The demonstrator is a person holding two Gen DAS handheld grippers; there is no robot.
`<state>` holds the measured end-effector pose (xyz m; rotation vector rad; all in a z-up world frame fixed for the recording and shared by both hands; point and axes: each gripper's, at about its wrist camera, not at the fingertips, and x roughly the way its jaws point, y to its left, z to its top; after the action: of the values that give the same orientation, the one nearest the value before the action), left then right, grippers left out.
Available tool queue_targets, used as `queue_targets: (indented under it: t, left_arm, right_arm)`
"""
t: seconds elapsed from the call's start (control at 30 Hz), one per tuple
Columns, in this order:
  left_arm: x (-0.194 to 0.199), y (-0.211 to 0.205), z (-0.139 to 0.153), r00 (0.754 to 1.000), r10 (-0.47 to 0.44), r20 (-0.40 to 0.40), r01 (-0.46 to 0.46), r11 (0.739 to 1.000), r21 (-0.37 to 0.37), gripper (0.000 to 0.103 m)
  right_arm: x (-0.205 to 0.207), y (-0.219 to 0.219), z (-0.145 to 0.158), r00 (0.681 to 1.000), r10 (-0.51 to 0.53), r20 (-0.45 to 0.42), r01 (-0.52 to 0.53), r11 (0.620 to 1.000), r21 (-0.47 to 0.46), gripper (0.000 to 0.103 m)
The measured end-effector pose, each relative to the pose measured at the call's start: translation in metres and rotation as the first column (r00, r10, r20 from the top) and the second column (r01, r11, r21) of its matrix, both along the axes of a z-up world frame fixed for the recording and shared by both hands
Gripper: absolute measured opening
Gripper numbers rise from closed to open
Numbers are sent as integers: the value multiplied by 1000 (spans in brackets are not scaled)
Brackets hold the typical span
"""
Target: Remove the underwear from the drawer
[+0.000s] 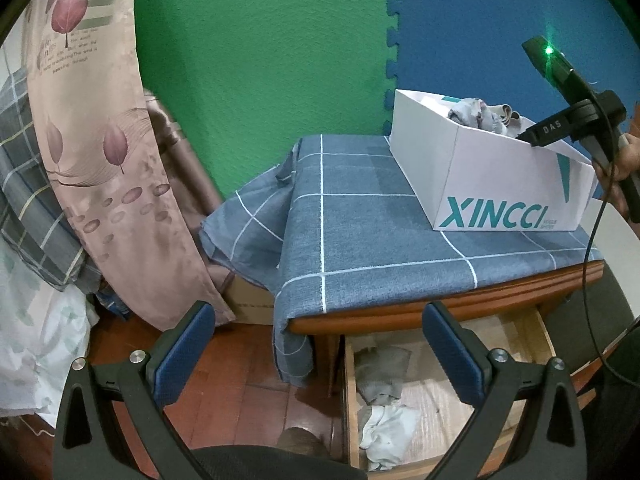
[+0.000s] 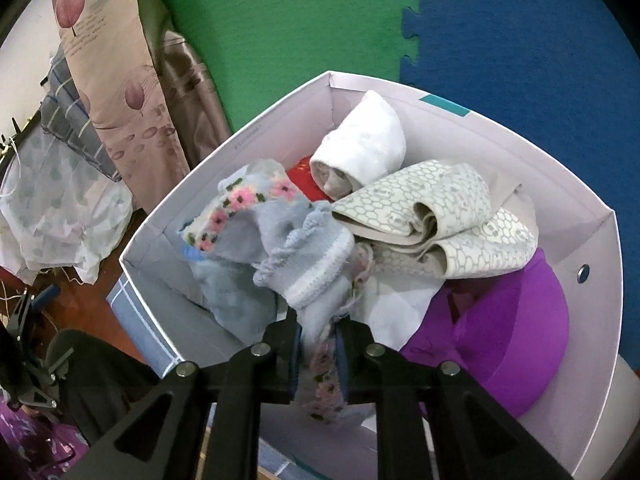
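1. Black jaws of the right gripper fill the bottom of the right wrist view, drawn almost together on a strip of the pale blue underwear, whose floral trim hangs down between the blue pads.
2. That blue garment, edged with pink flowers and a frilled band, slumps over the near part of the white box, inside its walls.
3. Behind it in the box lie a rolled white piece, a bit of red cloth, a folded cream piece with a honeycomb print and a purple garment at the right.
4. Seen from the left wrist, the left gripper stands wide open with nothing between its blue pads.
5. Below it the wooden drawer is pulled out; a grey garment and a crumpled white garment lie at its left side.
6. Above the drawer, the blue checked cloth covers the cabinet top, and the box, printed XINCCI, sits on it at the right.
7. At the right edge a person's hand holds the right gripper's handle, its tip reaching over the box rim.
8. Green and blue foam mats line the wall behind.
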<state>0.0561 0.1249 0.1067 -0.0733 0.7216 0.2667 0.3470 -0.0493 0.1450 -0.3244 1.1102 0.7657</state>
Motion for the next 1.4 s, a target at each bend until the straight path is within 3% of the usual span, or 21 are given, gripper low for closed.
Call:
queue_targets:
  t: [0.17,0.27,0.43,0.57,0.7,0.77,0.9,1.1,1.23,1.3,1.4]
  left_arm:
    - [0,-1,0,1000,1,0,-1,1000,0,103]
    - [0,-1,0,1000,1,-1,-1,1000,1,103]
    - [0,0,0,1000,2,0,-2,1000,1,103]
    - [0,-1,0,1000,3,-1,-3,1000,0,103]
    - [-3,1,1,1000,7,8,-7,1000,1,103]
    - [-5,3,3,1000,10,18,-10,1000,1,103]
    - [-8,7,5,999,20,30,-20,1000,-4,103]
    - [-6,6,4,999,19,25,-19,1000,7,103]
    - [-6,5,4,1000,20,24,-20,1000,7,103]
    - [-8,6,4,1000,20,23,-20,1000,4,103]
    - [-10,9,3,1000,20,22,-20,1000,-2,103]
  right_arm:
    - [0,-5,2,1000,-29,11,29,1000,10,20]
    - [0,-14,8,998,-57,21,56,998,43,31]
    - [-17,-37,34,989,-99,110,84,988,131,32]
    - [-67,-49,57,977,-29,212,-21,973,229,32]
    - [-136,-48,43,953,128,276,-185,964,192,32]
    - [-173,-41,20,923,218,316,-263,959,108,32]
    - [-224,-20,-32,871,382,309,-390,920,-39,32]
    - [-273,20,-119,709,610,354,-509,790,-341,32]
    - [-290,36,-169,553,726,408,-523,684,-509,30]
    - [-290,45,-190,509,765,395,-532,640,-554,30]
    - [-280,56,-209,476,792,383,-536,607,-587,30]
